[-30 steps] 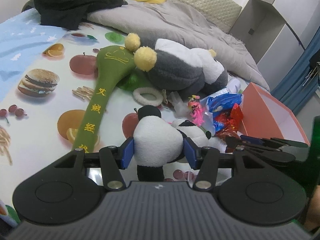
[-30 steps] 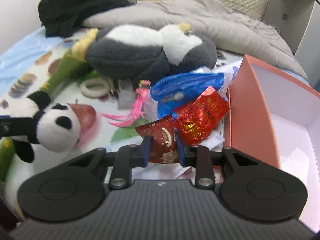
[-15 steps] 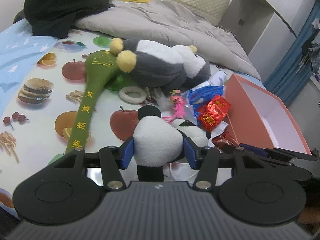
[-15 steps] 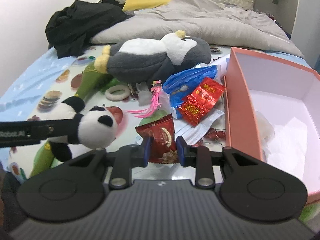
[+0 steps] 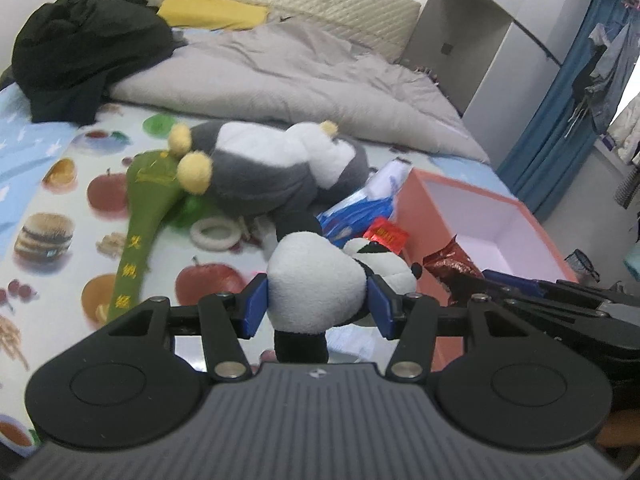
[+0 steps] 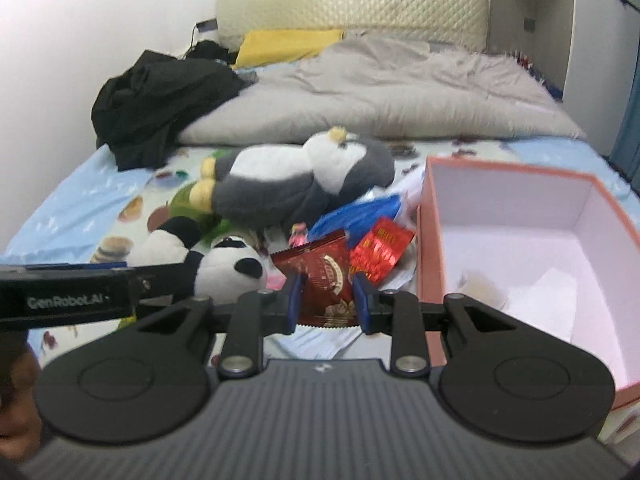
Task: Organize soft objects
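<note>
Both pickups looked done and the carry to the pink box (image 6: 520, 216) was the step in hand. The left gripper (image 5: 318, 304) was closed on the small panda plush (image 5: 316, 280), its blue pads pressed into the white body from either side, the black leg hanging below the jaws and the head poking out toward the box. The plush was held clear of the bedsheet (image 5: 48, 208), just short of the box's near wall in the left wrist view. The right gripper (image 6: 326, 300) was clamped on the dark red snack packet (image 6: 326, 280), jaws narrow, the packet standing upright between the pads with its serrated lower edge showing beneath them; it sat just left of the box's near corner

The box interior was white and mostly bare, with what looked like crumpled paper on its floor. The next move, as I judged it, called for lifting each load over the box's wall and letting go only once it was above the floor, one hand at a time, since the two grippers were close together beside the box. The panda was bulky and springy, so it could catch on the rim

Beyond the box's left side lay the large grey penguin plush (image 6: 304, 184), the blue bag (image 6: 356, 216) and the bright red foil pack (image 6: 382, 248), not yet sorted
</note>
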The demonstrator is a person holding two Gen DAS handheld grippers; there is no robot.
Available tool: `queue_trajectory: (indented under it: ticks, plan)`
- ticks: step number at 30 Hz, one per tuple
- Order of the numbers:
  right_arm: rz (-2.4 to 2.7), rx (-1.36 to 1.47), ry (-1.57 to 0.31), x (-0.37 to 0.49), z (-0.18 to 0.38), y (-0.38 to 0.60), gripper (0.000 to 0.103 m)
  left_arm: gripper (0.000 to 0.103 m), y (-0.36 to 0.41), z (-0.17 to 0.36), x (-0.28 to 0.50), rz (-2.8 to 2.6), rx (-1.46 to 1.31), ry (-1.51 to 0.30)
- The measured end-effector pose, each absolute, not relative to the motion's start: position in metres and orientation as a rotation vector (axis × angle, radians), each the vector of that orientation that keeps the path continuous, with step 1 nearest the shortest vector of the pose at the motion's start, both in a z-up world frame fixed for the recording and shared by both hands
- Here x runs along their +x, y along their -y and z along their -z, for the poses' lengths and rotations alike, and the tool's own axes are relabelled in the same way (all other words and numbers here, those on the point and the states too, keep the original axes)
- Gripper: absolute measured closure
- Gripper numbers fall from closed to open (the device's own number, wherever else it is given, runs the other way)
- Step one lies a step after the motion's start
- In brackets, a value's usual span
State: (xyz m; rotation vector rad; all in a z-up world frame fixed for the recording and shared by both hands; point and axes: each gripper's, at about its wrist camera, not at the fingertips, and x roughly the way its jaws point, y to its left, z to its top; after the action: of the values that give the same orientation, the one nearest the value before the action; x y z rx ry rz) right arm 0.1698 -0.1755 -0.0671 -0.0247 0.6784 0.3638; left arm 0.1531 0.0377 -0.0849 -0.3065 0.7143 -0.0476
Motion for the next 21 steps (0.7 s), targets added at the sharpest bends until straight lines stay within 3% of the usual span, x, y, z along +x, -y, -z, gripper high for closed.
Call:
queue_trajectory:
  ticks: [21]
  plan:
    - [-0.275,0.007,-0.538,0.216,-0.01,0.233,0.071,0.044,0.032,-0.002,0.227,0.182,-0.225,-0.591]
